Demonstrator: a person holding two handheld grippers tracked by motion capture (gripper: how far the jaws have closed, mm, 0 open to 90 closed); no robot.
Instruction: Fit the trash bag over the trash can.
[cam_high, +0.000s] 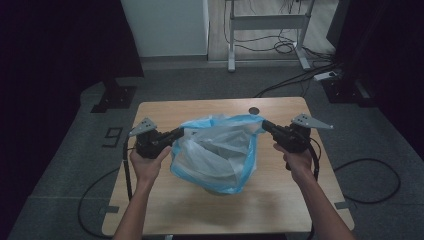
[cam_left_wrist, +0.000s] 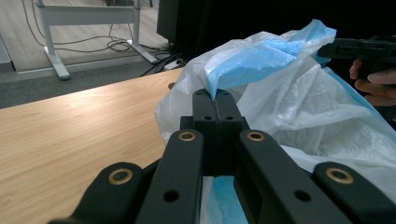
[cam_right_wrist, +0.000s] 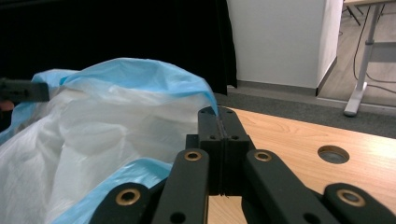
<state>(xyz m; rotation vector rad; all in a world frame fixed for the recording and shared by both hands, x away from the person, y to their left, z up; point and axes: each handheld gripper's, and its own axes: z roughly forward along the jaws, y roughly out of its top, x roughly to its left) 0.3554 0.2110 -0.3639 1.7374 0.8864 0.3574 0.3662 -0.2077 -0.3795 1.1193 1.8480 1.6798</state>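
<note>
A thin blue plastic bag (cam_high: 215, 155) sits in the middle of the wooden table (cam_high: 165, 200), stretched wide between both grippers, with white crinkled material inside. My left gripper (cam_high: 179, 132) is shut on the bag's left rim; in the left gripper view the jaws (cam_left_wrist: 215, 100) pinch the blue film (cam_left_wrist: 261, 56). My right gripper (cam_high: 264, 124) is shut on the right rim, and the right gripper view has its tips (cam_right_wrist: 218, 114) closed on the blue edge (cam_right_wrist: 140, 74). Each gripper appears across the bag in the other's view: the right gripper (cam_left_wrist: 343, 46) and the left gripper (cam_right_wrist: 23, 91).
A round hole (cam_high: 254, 110) lies in the tabletop near its far edge. Beyond the table stand a metal desk frame (cam_high: 267, 22) with cables on the floor, a white cabinet (cam_high: 165, 25) and a dark stand base (cam_high: 114, 97). Bare wood lies in front of the bag.
</note>
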